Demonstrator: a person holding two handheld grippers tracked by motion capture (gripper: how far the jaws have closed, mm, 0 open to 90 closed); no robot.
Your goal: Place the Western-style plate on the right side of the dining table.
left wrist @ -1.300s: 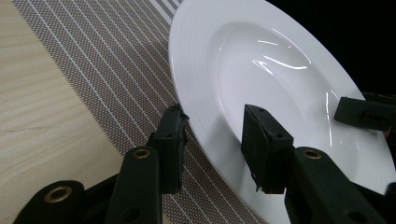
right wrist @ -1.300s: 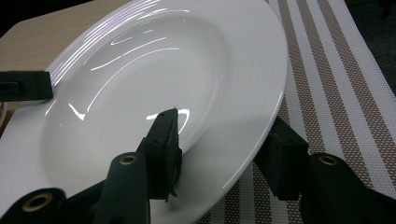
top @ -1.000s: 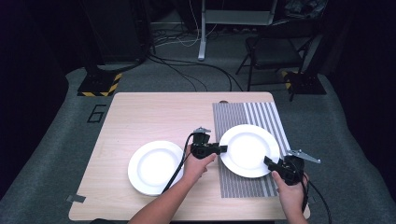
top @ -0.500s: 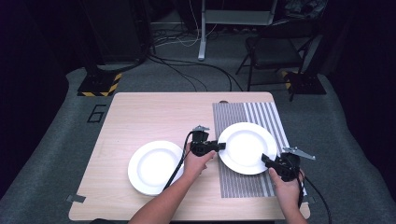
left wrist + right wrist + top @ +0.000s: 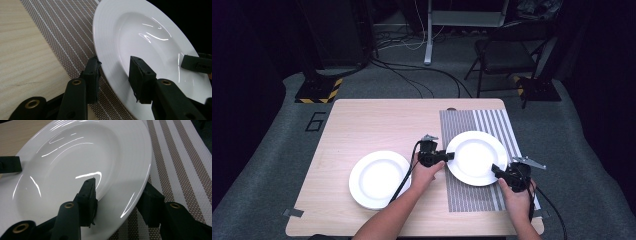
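A white plate (image 5: 477, 157) sits over a striped placemat (image 5: 499, 122) on the right half of a wooden table (image 5: 377, 120). My left gripper (image 5: 447, 156) holds its left rim, and my right gripper (image 5: 497, 171) holds its near right rim. In the left gripper view the plate (image 5: 140, 32) has one jaw under the rim and one on top, so the left gripper (image 5: 115, 61) is shut on it. The right gripper view has the plate (image 5: 82, 152) clamped the same way by the right gripper (image 5: 119, 183). A shadow lies under the rim.
A second white plate (image 5: 379, 179) lies on the bare wood at the left front. Beyond the table stand a chair (image 5: 507, 55), a metal stand (image 5: 429, 35) and cables on the grey floor (image 5: 412, 82).
Both grippers and the plate between them have shifted slightly away from me over the mat. The left plate has stayed where it was.
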